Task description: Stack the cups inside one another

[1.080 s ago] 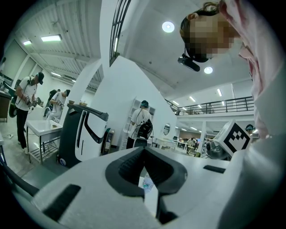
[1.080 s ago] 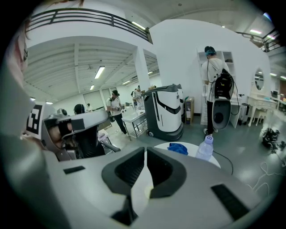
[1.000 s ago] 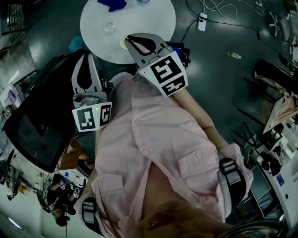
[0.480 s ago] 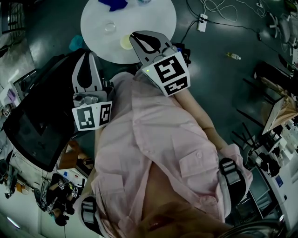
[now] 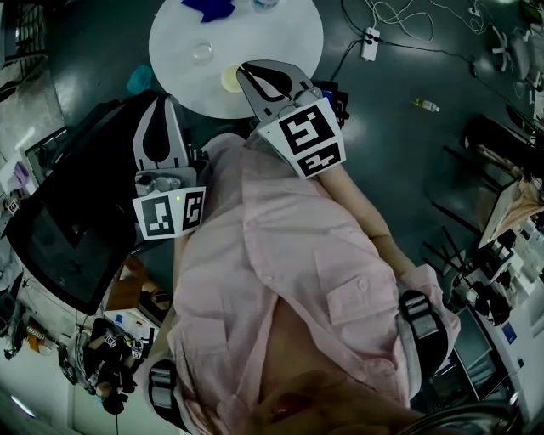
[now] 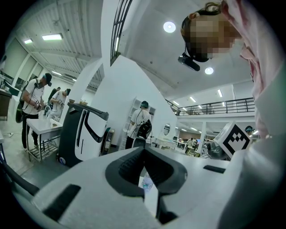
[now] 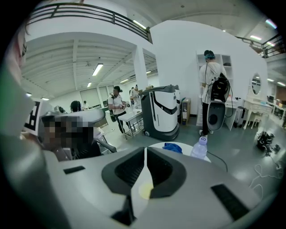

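Presently standing over a round white table (image 5: 289, 51) and looking steeply down past a pink shirt (image 5: 280, 255). Holding the left gripper (image 5: 166, 104) off the table, just beside the shirt, pointed toward the table's near edge; jaws pressed together at the tips, gripping nothing, with only a clear bottle (image 6: 145, 182) and a strip of tabletop glimpsed through the loop beneath the tips. Holding the right gripper (image 5: 244, 70) out over the table's near edge, jaws likewise closed tip to tip and empty, tips just beside the pale yellow cup (image 5: 230, 78), whether touching it impossible to tell. Seeing that same cup through the opening below the closed tips in the right gripper view, sitting on the tabletop. Finding the clear cup (image 5: 202, 52) farther in on the table, near the yellow one but apart from it, not nested. Noting a blue cloth (image 5: 206, 8) at the far edge, near the bottle, and a white power strip (image 5: 369, 39) with cables on the dark floor (image 5: 399, 127) to the right.
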A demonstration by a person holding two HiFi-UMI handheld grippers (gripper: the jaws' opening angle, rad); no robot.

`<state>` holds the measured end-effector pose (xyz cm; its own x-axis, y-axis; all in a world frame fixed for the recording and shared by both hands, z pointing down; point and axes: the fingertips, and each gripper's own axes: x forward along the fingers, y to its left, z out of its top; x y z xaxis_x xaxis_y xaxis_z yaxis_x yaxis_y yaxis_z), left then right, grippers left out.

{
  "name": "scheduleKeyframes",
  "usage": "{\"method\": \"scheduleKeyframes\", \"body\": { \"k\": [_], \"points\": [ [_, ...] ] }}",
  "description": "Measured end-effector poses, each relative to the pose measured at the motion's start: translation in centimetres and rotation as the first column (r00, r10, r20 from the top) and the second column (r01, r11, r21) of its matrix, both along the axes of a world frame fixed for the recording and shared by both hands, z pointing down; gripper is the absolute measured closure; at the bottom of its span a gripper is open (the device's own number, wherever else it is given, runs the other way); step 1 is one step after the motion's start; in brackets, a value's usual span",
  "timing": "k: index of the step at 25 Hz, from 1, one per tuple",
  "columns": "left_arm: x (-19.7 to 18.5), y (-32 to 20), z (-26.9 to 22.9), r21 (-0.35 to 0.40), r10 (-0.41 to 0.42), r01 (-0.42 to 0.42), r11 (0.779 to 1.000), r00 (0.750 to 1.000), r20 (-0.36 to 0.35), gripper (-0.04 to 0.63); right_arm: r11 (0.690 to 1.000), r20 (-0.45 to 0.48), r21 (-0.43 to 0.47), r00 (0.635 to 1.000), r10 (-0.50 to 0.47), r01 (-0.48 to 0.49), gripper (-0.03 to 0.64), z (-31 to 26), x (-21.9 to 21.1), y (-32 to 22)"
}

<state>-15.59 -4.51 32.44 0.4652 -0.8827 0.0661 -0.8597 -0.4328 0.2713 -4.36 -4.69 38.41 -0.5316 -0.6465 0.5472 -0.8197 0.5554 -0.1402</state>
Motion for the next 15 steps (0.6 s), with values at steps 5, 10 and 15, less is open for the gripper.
{"method": "scheduleKeyframes", "body": {
  "k": [5, 10, 15],
  "points": [
    [-0.05, -0.03, 0.03, 0.001, 0.002, -0.002, 1.0, 1.0, 0.0, 0.58, 1.0, -0.003, -0.002, 1.0, 0.004, -0.004, 0.58, 0.12, -0.02, -0.03],
    [-0.05, 0.02, 0.03, 0.001, 0.002, -0.002, 1.0, 1.0, -0.002, 0.579, 1.0, -0.004, -0.008, 1.0, 0.005, -0.005, 0.58, 0.24, -0.05, 0.07],
    [-0.06, 0.03, 0.1, -0.001, 0.005, -0.005, 1.0, 1.0, 0.0, 0.58, 1.0, -0.005, -0.012, 1.0, 0.013, -0.013, 0.58, 0.37, 0.05, 0.11]
  ]
}}
